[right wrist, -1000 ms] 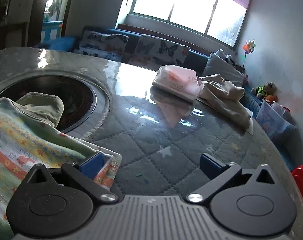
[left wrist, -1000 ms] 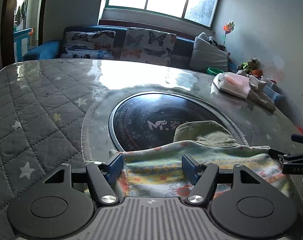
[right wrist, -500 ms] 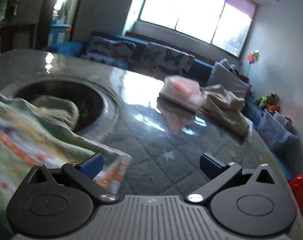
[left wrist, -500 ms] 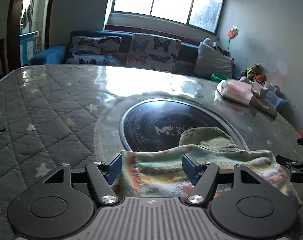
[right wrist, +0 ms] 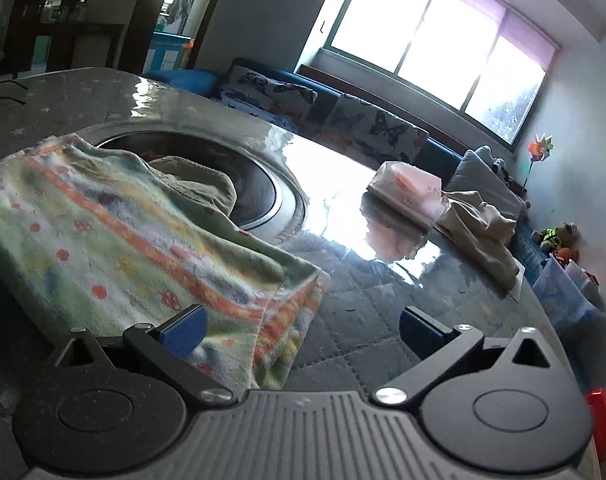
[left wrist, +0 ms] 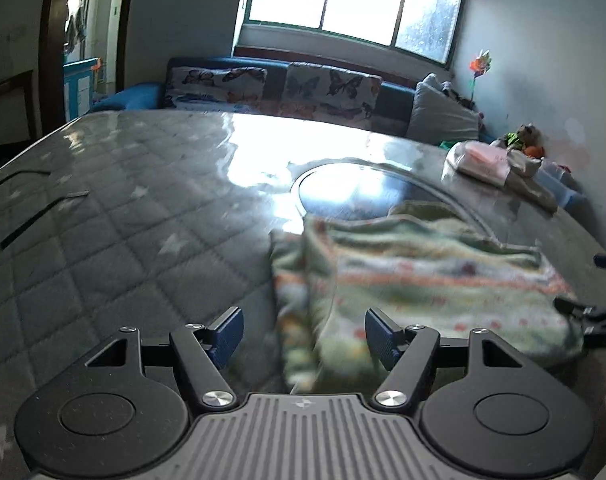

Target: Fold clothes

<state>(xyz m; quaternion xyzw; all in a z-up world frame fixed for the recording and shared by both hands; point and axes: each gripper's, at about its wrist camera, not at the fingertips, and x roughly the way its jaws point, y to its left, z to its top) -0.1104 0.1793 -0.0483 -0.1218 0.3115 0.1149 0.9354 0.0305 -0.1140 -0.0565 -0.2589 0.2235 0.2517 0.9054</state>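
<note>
- Patterned cloth (right wrist: 115, 248) lies on the quilted table (left wrist: 115, 232), its far edge over the round dark inset (right wrist: 263, 196), folded over itself at least once by the look of it.
- Left gripper (left wrist: 301, 334) stands wide open, holding nothing, the cloth's near edge between its fingers.
- Right gripper (right wrist: 303, 330) gapes too, empty, at the cloth's corner.
- More folds probably remain.

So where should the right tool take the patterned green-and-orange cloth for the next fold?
At the near right corner of the patterned green-and-orange cloth, coming from the right tool's own side. The layered edges meet there and lie flat on the quilted grey table cover.
</note>
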